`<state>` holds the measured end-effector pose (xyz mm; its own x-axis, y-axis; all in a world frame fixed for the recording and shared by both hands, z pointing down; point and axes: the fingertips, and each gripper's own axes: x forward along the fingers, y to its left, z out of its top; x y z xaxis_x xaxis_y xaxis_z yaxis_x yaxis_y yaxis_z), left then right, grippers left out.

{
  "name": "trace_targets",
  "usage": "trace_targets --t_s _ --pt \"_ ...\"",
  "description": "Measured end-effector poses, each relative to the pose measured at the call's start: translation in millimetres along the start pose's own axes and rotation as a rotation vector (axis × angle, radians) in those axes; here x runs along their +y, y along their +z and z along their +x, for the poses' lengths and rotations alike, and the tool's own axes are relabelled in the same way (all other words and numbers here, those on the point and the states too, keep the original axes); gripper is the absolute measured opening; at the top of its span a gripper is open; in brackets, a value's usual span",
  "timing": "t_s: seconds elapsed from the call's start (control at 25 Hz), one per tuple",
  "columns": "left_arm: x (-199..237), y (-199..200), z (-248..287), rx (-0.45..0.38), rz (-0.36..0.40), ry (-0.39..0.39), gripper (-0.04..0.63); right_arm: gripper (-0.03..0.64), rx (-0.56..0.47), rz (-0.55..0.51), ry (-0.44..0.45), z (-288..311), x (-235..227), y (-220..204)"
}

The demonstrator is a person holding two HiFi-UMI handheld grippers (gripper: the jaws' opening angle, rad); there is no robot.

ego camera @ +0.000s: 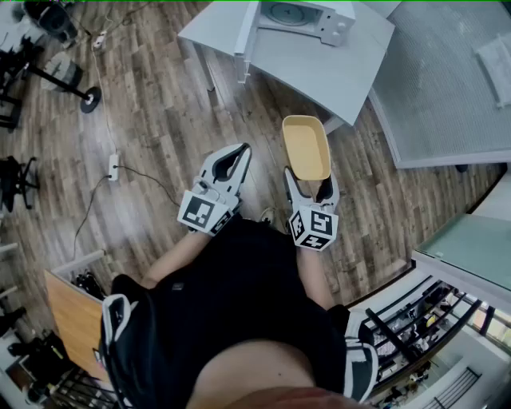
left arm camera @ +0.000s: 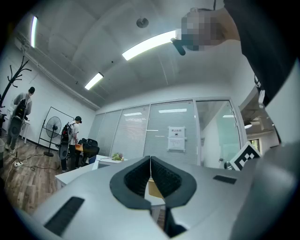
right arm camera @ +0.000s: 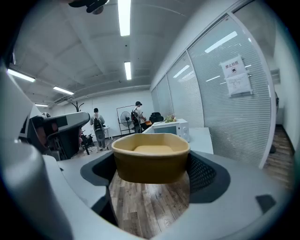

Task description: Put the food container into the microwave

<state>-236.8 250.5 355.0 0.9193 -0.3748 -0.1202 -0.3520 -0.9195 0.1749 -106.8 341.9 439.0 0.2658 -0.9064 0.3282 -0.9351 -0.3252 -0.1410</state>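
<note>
Right claw (ego camera: pixel 311 180): jaws spread wide and clamped on the near end of the food container, one pad against each side wall.
Food container (ego camera: pixel 305 146): tan, open-topped and seemingly empty, held level in the air over the floor. It sticks out from the right claw toward 12 o'clock in the head view.
Left claw (ego camera: pixel 240 152): jaws brought together, tips touching, nothing between them. It hangs at 9 o'clock of the right claw, just beside it and apart from the container.
Microwave (ego camera: pixel 297 16): white, at 12 o'clock of the container and well apart from it. A round plate shows inside, and the door (ego camera: pixel 246 33) looks swung out at its 9 o'clock side.
Surface (ego camera: pixel 319 68): white top carrying the microwave, with bare space in front of it at 6 o'clock.
Floor (ego camera: pixel 160 112): wood planks, with a power strip (ego camera: pixel 113 166) and its cable at 9 o'clock of the left claw.
Person: dark-clothed torso at 6 o'clock of the head view, both forearms reaching up to the claws.
Background: in the right gripper view two people (right arm camera: pixel 97 125) stand far off at 10 o'clock of the container, near a standing fan (right arm camera: pixel 124 117).
</note>
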Motion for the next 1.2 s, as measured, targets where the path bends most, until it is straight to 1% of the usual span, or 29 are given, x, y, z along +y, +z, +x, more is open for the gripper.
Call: trace_targets --t_s 0.12,0.44,0.56,0.88,1.04,1.2 --pt "1.9 0.6 -2.1 -0.004 -0.015 -0.001 0.023 0.485 0.0 -0.001 0.0 -0.3 4.2 0.0" --pt "10.3 -0.5 -2.9 -0.003 -0.022 -0.004 0.023 0.485 -0.01 0.014 0.008 6.7 10.9 2.3" --pt "20.8 3.0 -4.8 -0.007 -0.024 -0.003 0.023 0.485 -0.022 0.042 0.014 13.4 18.6 6.4" --pt "66.7 -1.1 -2.3 0.002 -0.038 -0.016 0.023 0.485 -0.021 0.038 -0.02 50.1 36.0 12.5" --pt "84.9 -8.7 19.6 0.006 -0.036 -0.031 0.023 0.485 -0.022 0.044 -0.046 80.9 25.5 15.6" --pt "94.9 -19.3 51.2 0.013 -0.052 -0.019 0.023 0.485 -0.007 0.044 -0.026 117.1 5.4 18.3"
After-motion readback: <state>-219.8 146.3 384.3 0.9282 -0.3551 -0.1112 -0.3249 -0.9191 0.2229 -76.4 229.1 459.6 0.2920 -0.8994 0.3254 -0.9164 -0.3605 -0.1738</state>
